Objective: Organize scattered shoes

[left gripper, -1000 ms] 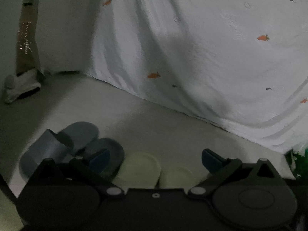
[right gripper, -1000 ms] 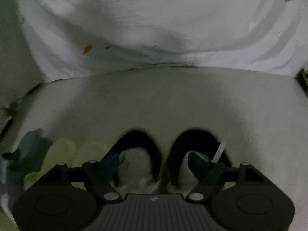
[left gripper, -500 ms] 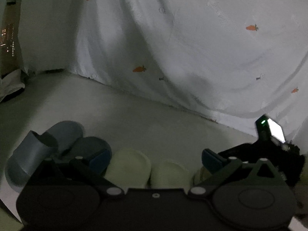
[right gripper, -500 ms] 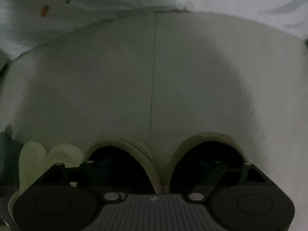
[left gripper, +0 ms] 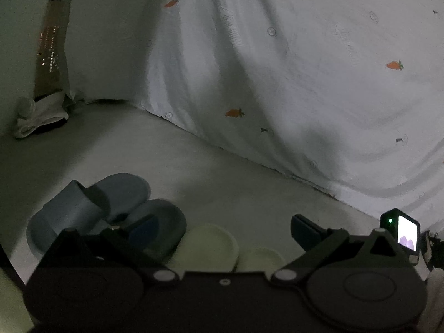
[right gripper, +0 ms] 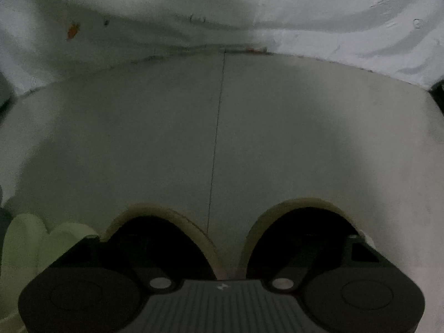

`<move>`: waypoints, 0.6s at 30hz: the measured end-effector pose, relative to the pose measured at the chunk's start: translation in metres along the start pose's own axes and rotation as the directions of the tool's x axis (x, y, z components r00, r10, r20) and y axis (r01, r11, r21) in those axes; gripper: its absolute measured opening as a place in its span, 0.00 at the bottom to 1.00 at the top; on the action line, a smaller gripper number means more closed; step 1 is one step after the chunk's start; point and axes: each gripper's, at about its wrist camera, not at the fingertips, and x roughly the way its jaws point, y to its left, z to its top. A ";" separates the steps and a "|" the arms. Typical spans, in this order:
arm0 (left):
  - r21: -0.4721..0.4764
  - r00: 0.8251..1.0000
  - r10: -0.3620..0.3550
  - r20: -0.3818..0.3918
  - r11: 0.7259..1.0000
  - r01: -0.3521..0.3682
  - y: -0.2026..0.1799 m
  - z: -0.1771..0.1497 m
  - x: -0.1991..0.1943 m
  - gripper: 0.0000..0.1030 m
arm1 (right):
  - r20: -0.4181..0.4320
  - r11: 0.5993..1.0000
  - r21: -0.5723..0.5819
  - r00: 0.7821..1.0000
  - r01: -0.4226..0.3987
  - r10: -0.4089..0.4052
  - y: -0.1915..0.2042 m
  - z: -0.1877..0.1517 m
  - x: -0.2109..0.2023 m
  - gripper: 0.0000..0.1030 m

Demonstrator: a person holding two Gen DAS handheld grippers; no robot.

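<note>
Setting: dim room with a pale, smooth floor (left gripper: 172, 161); one thin dark seam line (right gripper: 216, 138) runs across it toward the far edge.
Backdrop: white draped bedsheet printed with small orange carrots (left gripper: 305, 69), hanging down to the floor along the far side in both views.
Left corner: brown strip dotted with small bright points (left gripper: 50, 44) standing against the wall, with a crumpled white cloth (left gripper: 38, 119) at its foot.
Blue pair: two grey-blue rubber slide sandals (left gripper: 91, 211) lying side by side at the left end of the row, touching each other, open toes toward the sheet.
Green pair: two pale green rounded slippers (left gripper: 211, 244) just right of the blue pair, toes toward the sheet, heels hidden by the gripper body.
Dark pair: two slippers with cream rims and dark interiors (right gripper: 166, 238), side by side directly in front of the right gripper, right of the green pair, a narrow gap between them.
Left gripper (left gripper: 222, 227): jaws spread wide and empty, blue-tipped fingers (left gripper: 302, 227) hovering over the blue and green pairs.
Right gripper (right gripper: 222, 247): one finger lies over each dark slipper opening, lost in shadow; jaws set apart, nothing seen between them.
Right edge, left view: small black device with a lit screen and green light (left gripper: 402, 230).
</note>
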 end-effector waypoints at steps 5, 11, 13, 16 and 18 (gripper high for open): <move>0.029 1.000 0.000 0.006 1.000 0.000 -0.008 -0.005 -0.010 1.00 | 0.172 1.000 -0.018 0.985 -0.022 0.025 -0.002 -0.021 -0.038 0.62; 0.051 1.000 0.017 0.023 0.999 -0.018 -0.010 -0.011 -0.025 1.00 | 0.330 0.999 -0.046 0.944 0.006 0.010 0.001 -0.045 -0.085 0.58; 0.049 0.999 0.025 0.034 0.998 -0.027 -0.013 -0.013 -0.031 1.00 | 0.372 0.999 -0.031 0.928 0.015 -0.002 -0.002 -0.049 -0.097 0.58; 0.040 0.998 0.030 0.053 0.999 -0.032 -0.022 -0.019 -0.038 1.00 | 0.441 1.000 -0.010 0.897 0.021 -0.015 -0.009 -0.054 -0.115 0.58; 0.039 0.997 0.035 0.069 0.999 -0.037 -0.029 -0.022 -0.042 1.00 | 0.470 1.000 -0.012 0.882 0.017 -0.010 -0.013 -0.051 -0.121 0.57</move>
